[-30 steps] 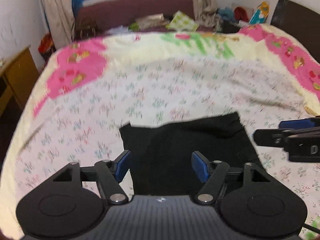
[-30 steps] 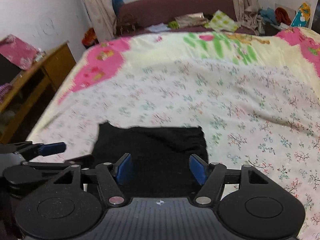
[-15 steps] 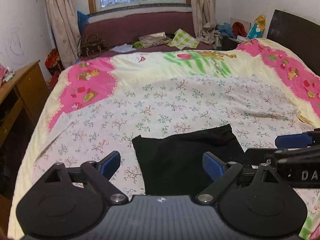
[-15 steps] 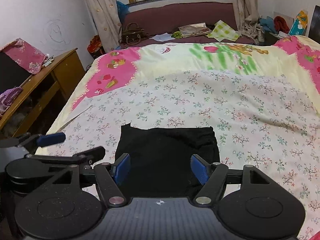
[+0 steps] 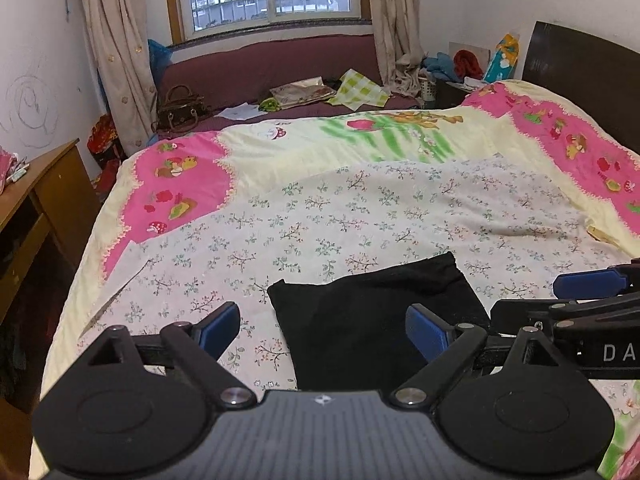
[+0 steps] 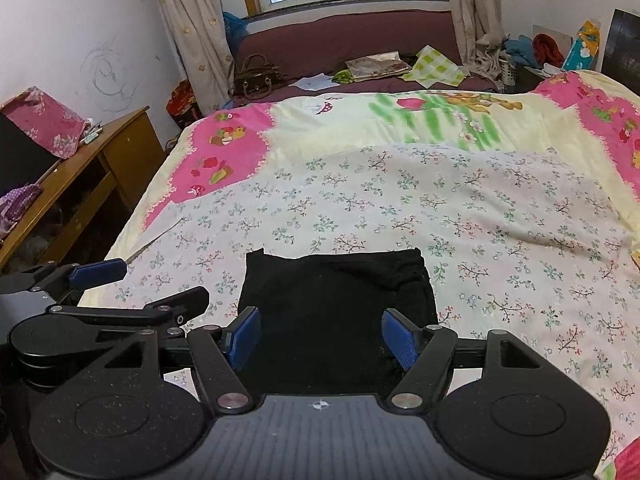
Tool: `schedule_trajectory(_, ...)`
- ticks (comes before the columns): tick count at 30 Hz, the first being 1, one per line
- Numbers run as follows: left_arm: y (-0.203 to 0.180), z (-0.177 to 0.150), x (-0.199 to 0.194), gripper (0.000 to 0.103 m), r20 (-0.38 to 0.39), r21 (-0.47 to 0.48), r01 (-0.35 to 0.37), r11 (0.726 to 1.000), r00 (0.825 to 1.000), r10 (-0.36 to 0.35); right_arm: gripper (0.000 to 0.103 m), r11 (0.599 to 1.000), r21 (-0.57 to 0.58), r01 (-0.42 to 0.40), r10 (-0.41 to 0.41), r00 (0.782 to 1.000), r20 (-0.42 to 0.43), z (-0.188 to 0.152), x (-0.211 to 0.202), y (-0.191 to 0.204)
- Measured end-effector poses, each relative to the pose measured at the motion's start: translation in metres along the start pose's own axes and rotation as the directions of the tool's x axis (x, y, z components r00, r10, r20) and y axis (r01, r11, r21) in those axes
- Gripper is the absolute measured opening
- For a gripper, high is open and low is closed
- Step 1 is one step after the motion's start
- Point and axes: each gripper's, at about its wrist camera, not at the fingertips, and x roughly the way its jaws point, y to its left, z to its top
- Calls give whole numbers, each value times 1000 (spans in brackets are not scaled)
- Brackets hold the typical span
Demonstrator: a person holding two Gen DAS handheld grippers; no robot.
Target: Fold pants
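Two claws released, nothing between their pads | left claw [image 5: 322, 330], right claw [image 6: 322, 338] hover side by side above bed [image 6: 500, 216] | folded black pants [image 6: 336, 308] lie flat just ahead, below both | long axis apparently runs away from claws | neither clearly nearer.

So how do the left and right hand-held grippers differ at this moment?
The left hand-held gripper has its jaws spread wider than the right hand-held gripper. The left one sits over the left edge of the folded black pants, with one blue pad above the floral bedspread; the right one has both pads over the pants. Both are empty, clear of the cloth.
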Motion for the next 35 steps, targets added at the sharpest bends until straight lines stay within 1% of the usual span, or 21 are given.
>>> schedule_trajectory(10, 2, -3, -11, 99, 18, 9, -7, 1000, 1000, 7, 52, 1000, -14, 6, -6, 1000, 6, -3, -8, 8)
schedule_trajectory(21, 3, -13, -23, 99, 8, 35, -2, 999, 1000, 2, 52, 1000, -19, 9, -9, 1000, -23, -11, -15, 15)
schedule_trajectory(35, 5, -16, -36, 99, 38, 57, -9, 998, 999, 6, 52, 999, -22, 24, -24, 1000, -9, -13, -24, 23)
